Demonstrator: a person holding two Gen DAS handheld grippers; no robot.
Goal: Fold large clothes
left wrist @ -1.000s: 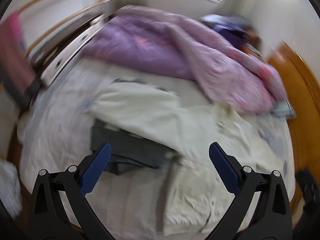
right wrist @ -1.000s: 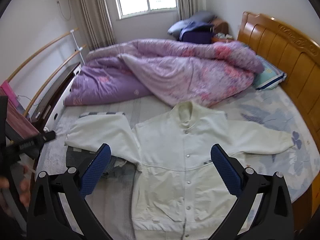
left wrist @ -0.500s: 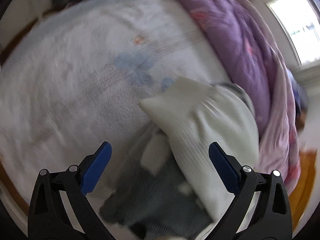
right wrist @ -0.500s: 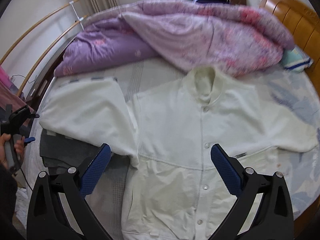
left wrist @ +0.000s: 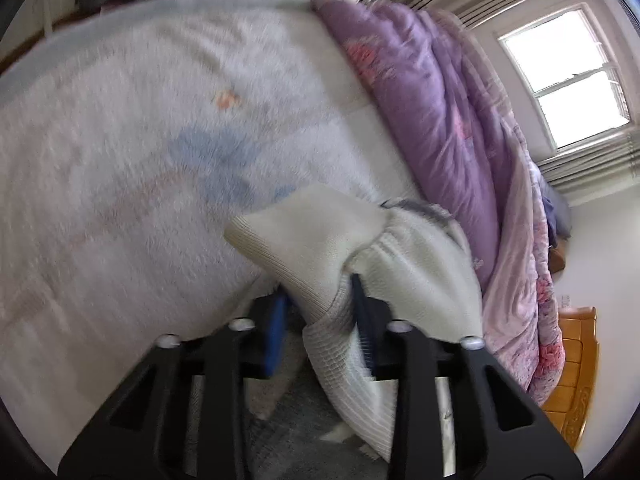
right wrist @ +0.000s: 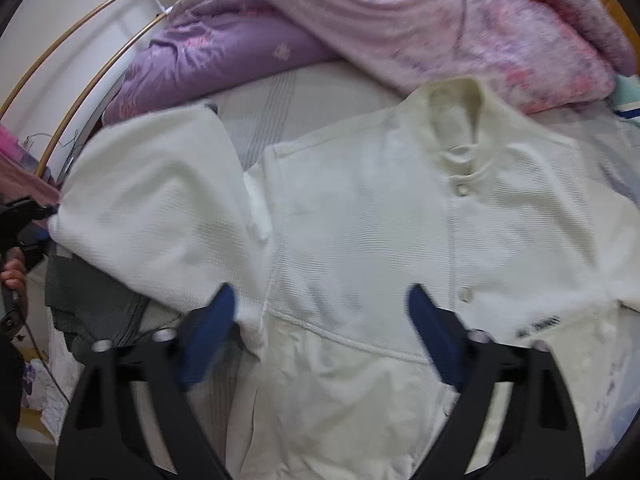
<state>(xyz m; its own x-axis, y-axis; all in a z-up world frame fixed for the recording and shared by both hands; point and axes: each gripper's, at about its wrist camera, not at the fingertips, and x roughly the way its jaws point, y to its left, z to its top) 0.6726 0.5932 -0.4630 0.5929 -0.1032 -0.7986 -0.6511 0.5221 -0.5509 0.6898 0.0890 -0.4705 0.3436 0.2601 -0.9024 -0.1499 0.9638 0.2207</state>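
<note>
A cream buttoned jacket lies front-up and spread flat on the bed. Its left sleeve stretches out to the left. My left gripper is shut on the ribbed cuff of that sleeve; it also shows at the left edge of the right wrist view. My right gripper is open and hovers low over the jacket's body near the left armpit seam, holding nothing.
A purple and pink duvet is heaped along the far side of the bed. A dark grey garment lies under the left sleeve. The white bedsheet spreads to the left. A wooden headboard stands at the right.
My left gripper moved onto the sleeve end and closed on the cuff. My right gripper dropped closer to the jacket and its jaws narrowed somewhat, still open.
</note>
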